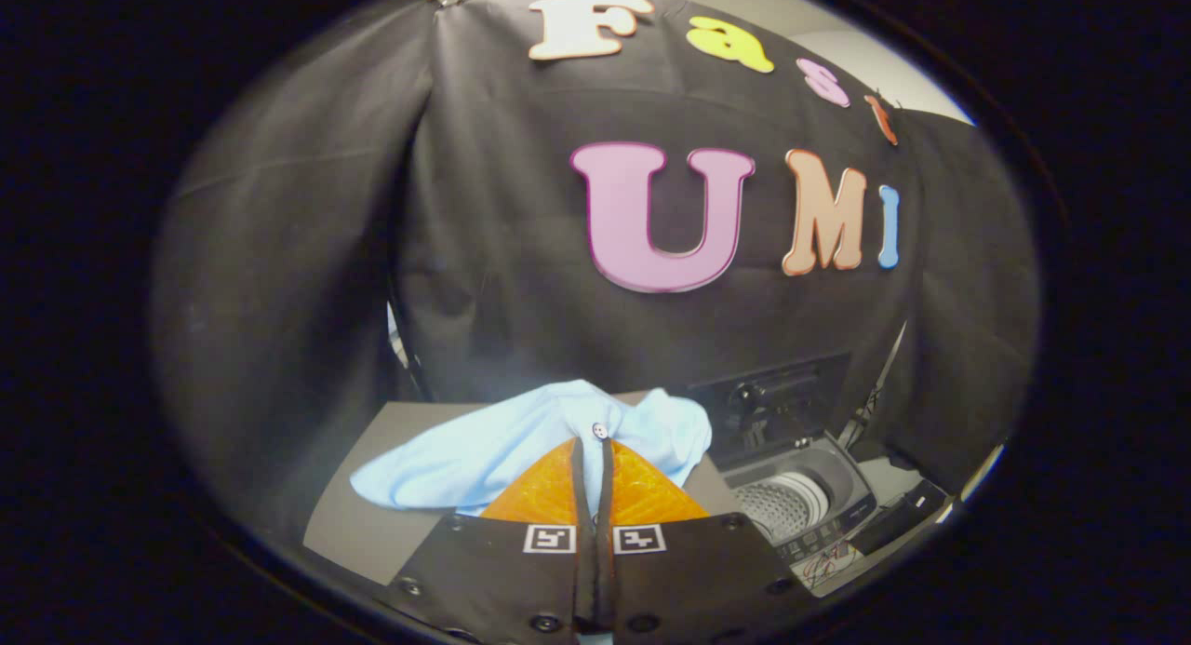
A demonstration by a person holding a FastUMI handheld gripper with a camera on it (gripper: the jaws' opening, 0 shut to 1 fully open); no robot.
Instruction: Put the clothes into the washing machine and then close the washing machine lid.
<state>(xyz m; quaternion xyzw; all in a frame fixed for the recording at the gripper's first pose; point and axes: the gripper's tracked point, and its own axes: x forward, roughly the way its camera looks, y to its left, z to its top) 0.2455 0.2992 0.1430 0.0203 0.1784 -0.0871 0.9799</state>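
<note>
A light blue garment (521, 445) with a small button hangs bunched from my gripper (592, 445), whose two fingers are pressed together on the cloth. The cloth is lifted above a grey table (358, 529) and spreads to both sides of the fingers. To the right of the fingers and lower down stands a small top-loading washing machine (842, 510). Its lid (772, 398) stands raised at the back, and the white perforated drum (782, 505) shows inside the opening.
Black booth cloth (484, 254) hangs close behind the table and the machine. A control panel strip runs along the machine's near edge (823, 543). A dark cable (870, 408) runs down beside the machine on its right.
</note>
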